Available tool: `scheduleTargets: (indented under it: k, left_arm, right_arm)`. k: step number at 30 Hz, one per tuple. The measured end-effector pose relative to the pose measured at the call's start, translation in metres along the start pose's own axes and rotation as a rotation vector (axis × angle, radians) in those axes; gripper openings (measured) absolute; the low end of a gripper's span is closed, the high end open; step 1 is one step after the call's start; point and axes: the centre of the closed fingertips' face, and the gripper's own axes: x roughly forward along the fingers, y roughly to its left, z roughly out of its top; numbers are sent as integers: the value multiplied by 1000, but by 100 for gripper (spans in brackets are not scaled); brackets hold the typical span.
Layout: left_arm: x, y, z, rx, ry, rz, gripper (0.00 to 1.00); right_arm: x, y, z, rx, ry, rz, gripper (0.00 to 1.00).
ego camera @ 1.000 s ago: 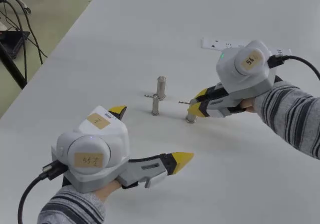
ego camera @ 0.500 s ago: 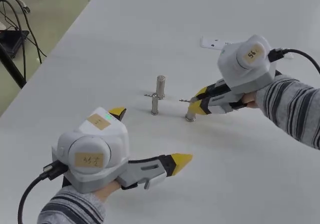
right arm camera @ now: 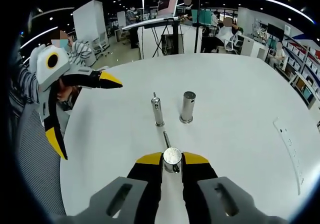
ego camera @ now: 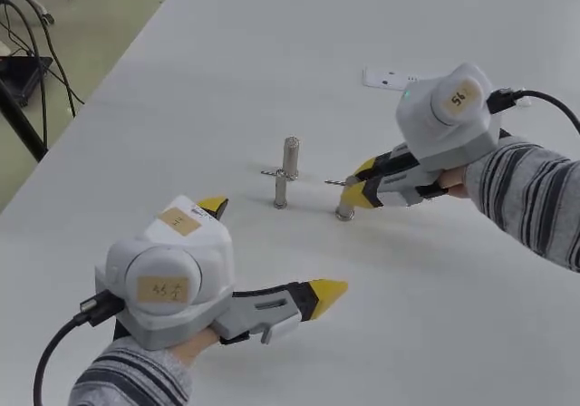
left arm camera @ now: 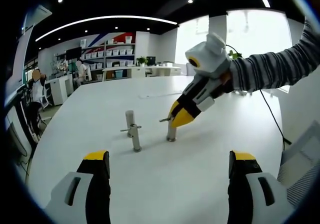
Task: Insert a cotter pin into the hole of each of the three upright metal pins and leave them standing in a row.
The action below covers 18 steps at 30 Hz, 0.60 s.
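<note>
Head view: your right claw [ego camera: 357, 185] is still clamping the nearest metal pin [ego camera: 345, 209] on the table [ego camera: 272, 62], barely shifting; its cotter pin [ego camera: 333, 184] is poking through. Your left claw [ego camera: 272, 246] is waiting wide open. The rear pin [ego camera: 291, 155] is probably awaiting its turn.

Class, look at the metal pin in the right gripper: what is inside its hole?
A cotter pin seems to run through the held pin, with one end poking out ahead. The jaws of the right gripper cover the hole itself and the other end.
</note>
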Motion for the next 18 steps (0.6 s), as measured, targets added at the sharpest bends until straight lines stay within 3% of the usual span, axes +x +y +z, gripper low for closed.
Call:
scheduleTargets:
  k: [7, 11, 16, 18]
  left_arm:
    - [0, 0, 1, 0, -4, 2, 99]
    - [0, 0, 1, 2, -8, 2, 99]
    - [1, -2, 2, -11, -12, -5, 99]
    - [0, -1, 3, 0, -17, 0, 99]
  right_arm:
    - [-5, 3, 2, -7, -7, -8, 24]
    - [-9, 1, 21, 55, -89, -10, 31]
    - [-5, -9, 36, 67, -121, -23, 37]
    - [-1, -14, 43, 103, -151, -33, 37]
